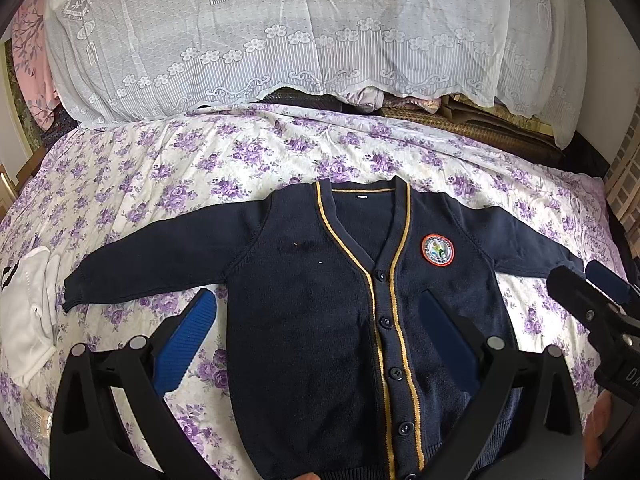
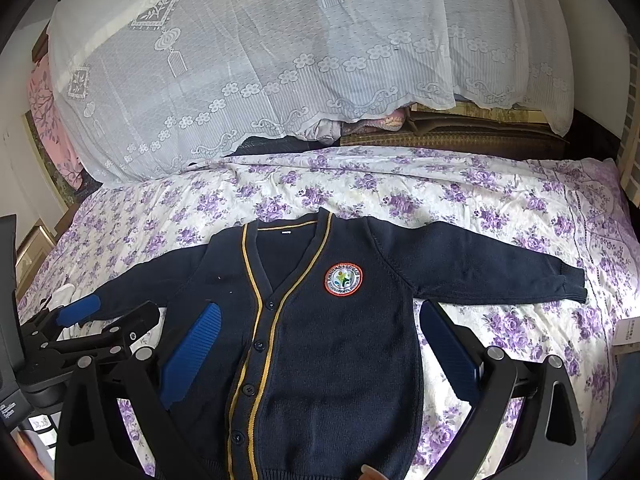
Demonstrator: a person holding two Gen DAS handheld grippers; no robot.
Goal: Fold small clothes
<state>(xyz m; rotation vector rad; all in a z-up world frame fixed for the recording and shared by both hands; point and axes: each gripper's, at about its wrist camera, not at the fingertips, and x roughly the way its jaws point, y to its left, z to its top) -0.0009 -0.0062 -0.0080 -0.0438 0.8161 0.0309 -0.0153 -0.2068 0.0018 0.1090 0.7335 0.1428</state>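
A small navy cardigan (image 1: 312, 312) with yellow trim, dark buttons and a round red-rimmed badge (image 1: 437, 251) lies flat and buttoned on the bed, both sleeves spread sideways. It also shows in the right wrist view (image 2: 328, 344). My left gripper (image 1: 320, 340) is open and empty, hovering above the cardigan's lower body. My right gripper (image 2: 320, 348) is open and empty above the same area, slightly to the right. Each gripper shows at the other view's edge: the right gripper (image 1: 592, 300), the left gripper (image 2: 92, 320).
The bed has a white sheet with purple flowers (image 1: 160, 176). A white lace cover (image 1: 280, 32) drapes over a pile at the back. White folded clothes (image 1: 28, 312) lie at the left by the sleeve cuff. A woven mat (image 1: 460, 124) lies behind.
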